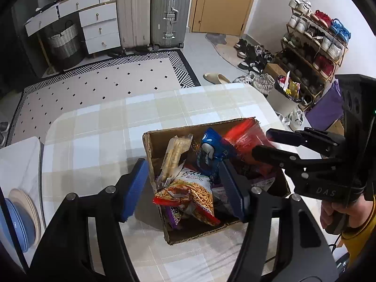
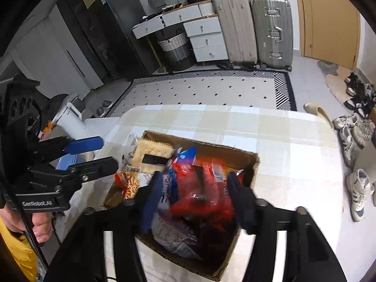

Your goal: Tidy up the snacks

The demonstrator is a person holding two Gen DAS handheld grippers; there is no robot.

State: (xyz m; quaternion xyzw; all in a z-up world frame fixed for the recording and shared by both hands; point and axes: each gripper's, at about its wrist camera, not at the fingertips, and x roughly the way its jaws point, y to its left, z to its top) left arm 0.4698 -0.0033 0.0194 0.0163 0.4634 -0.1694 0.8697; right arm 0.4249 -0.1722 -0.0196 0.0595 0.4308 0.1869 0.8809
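Note:
An open cardboard box of snacks stands on the checked tablecloth. Inside lie an orange stick-snack bag, a long cracker pack, a blue packet and a red packet. My left gripper is open and straddles the box's left wall, with the stick-snack bag below it and untouched. My right gripper is open over the box. A blurred red packet lies between its fingers, and the pads stand clear of it. Each gripper shows in the other view: right, left.
The table ends just beyond the box, with a patterned rug on the floor behind. Stacked plates sit at the left edge. A lined bin, a shoe rack and loose shoes stand to the right.

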